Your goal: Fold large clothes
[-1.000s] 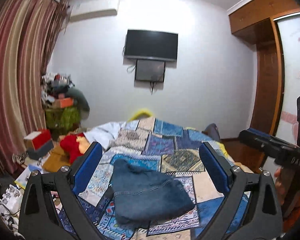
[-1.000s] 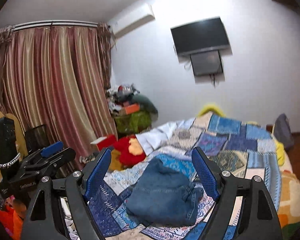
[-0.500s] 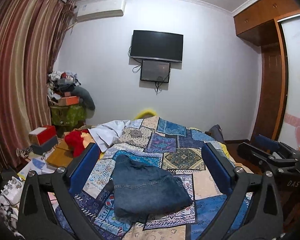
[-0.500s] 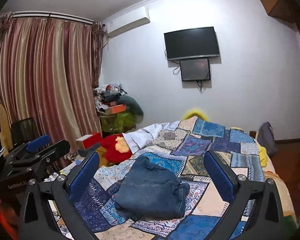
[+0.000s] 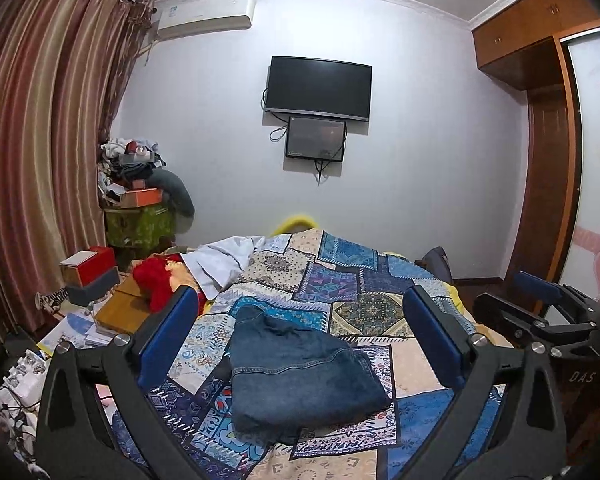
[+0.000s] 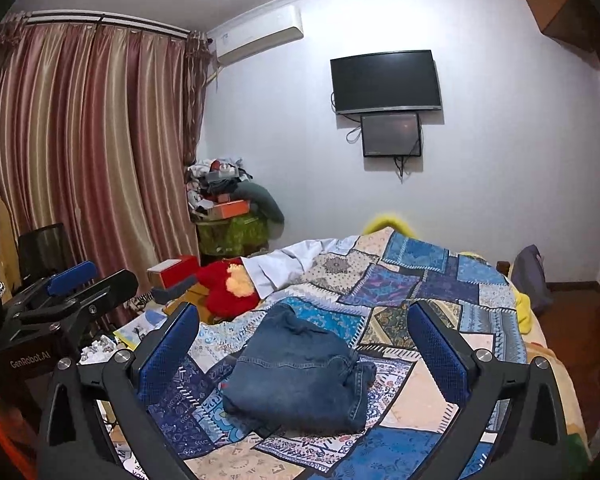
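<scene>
While both grippers gape empty, folded jeans (image 5: 300,372) lie ahead on the quilt (image 5: 364,280).

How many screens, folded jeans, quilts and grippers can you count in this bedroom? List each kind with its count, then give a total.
Screens on the wall: 2 (television, smaller screen)
Folded jeans: 1
Quilts on the bed: 1
Grippers: 2 (left gripper, right gripper)
Total: 6

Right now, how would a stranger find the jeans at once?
Look at the bed under the wall TV. On the near part of its patchwork quilt lie the folded jeans. They are the only plain dark blue denim on that patterned cover.
</scene>
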The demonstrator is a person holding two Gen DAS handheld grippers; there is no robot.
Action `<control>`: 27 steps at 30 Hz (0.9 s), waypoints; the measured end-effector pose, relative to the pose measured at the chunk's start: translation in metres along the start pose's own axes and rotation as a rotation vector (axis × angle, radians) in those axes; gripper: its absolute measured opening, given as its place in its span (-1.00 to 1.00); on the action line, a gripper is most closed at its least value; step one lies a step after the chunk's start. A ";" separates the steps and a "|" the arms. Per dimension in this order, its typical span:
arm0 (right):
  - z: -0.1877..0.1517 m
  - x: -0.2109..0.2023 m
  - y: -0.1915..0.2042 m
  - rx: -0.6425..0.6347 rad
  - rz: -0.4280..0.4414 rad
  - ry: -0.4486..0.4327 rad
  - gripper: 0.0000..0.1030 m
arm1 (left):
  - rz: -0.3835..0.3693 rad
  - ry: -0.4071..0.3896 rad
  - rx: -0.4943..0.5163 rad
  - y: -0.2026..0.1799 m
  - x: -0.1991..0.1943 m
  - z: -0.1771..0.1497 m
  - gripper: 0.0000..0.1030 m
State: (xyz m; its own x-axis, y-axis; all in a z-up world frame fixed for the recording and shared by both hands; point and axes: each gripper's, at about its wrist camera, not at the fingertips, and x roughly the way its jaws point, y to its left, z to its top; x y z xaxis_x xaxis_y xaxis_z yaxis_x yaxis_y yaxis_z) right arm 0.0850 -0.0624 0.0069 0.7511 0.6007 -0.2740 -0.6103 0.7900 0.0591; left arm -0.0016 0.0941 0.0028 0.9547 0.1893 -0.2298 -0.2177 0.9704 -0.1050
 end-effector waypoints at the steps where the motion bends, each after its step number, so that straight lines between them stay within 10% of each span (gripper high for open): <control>1: 0.000 0.001 0.000 0.000 -0.001 0.002 1.00 | 0.000 0.000 0.000 0.000 0.000 0.000 0.99; 27: -0.005 0.004 -0.002 0.002 -0.011 0.008 1.00 | -0.017 0.014 0.006 0.007 0.005 0.000 1.00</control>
State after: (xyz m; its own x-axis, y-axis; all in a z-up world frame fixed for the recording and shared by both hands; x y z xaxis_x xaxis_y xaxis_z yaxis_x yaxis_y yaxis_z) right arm 0.0881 -0.0616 0.0012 0.7556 0.5911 -0.2823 -0.6015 0.7967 0.0582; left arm 0.0014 0.1020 0.0014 0.9553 0.1705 -0.2415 -0.2000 0.9743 -0.1032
